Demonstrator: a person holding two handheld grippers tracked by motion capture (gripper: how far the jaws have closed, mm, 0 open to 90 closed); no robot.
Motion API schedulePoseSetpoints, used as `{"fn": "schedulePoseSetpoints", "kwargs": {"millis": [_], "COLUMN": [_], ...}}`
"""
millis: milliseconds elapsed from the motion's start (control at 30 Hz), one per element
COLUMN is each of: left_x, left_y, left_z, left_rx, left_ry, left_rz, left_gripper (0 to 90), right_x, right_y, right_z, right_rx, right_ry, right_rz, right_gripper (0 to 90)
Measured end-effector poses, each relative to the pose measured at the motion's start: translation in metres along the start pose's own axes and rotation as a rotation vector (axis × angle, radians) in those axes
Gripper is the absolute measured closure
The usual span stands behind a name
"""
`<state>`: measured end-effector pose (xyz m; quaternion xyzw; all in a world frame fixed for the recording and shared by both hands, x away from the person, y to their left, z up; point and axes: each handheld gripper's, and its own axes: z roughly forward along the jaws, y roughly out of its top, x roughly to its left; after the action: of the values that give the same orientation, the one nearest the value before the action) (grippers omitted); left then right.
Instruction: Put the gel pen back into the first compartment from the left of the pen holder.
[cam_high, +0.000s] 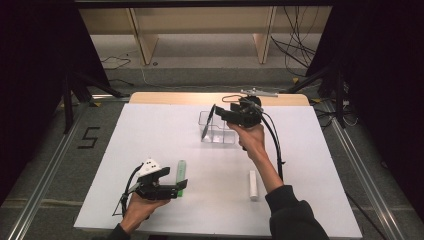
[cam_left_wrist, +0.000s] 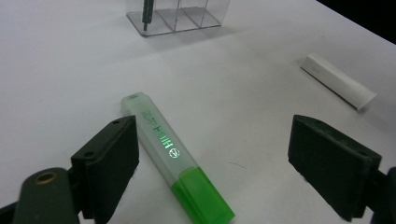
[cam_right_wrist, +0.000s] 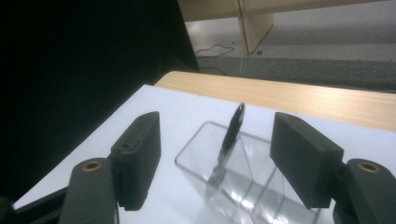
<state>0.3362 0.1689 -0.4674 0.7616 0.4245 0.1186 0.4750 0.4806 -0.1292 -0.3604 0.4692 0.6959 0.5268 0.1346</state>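
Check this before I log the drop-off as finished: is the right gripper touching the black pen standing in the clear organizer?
Apart. The right gripper view shows the right gripper open, bare gaps either side of the black pen.

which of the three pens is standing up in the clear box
The dark pen, leaning upright in the end compartment of the clear organizer. The green highlighter and the white marker lie flat on the table.

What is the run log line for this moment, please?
left gripper: open over highlighter | right gripper: open, empty, by organizer | pen: upright in end compartment | white stick: on table
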Motion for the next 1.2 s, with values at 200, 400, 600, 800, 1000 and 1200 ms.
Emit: {"fn": "schedulePoseSetpoints", "kwargs": {"millis": [200,400,600,800,1000,1200], "left_x": [-0.001,-0.003,-0.004,-0.006,-0.008,-0.008], "left_y": [0.000,0.000,0.000,0.000,-0.001,-0.002], "left_z": [0.002,0.003,0.003,0.005,0.005,0.005], "left_rx": [0.008,0.008,0.008,0.019,0.025,0.026], "left_ry": [-0.035,-0.038,-0.042,-0.059,-0.066,-0.079], "left_rz": [-0.004,0.000,0.006,0.020,0.029,0.044], "left_gripper": [16.1,16.1,17.1,20.8,23.6,31.2], "right_x": [-0.004,-0.003,-0.001,-0.002,-0.004,-0.007], "right_y": [-0.017,-0.033,-0.051,-0.071,-0.091,-0.113], "right_z": [-0.028,-0.051,-0.066,-0.080,-0.093,-0.107], "right_rx": [-0.015,-0.026,-0.023,-0.038,-0.041,-0.048], "right_ry": [0.031,0.047,0.077,0.067,0.055,0.036], "right_rz": [-0.008,-0.027,-0.035,-0.060,-0.063,-0.054], "right_gripper": [30.7,30.0,30.0,30.1,27.5,24.9]}}
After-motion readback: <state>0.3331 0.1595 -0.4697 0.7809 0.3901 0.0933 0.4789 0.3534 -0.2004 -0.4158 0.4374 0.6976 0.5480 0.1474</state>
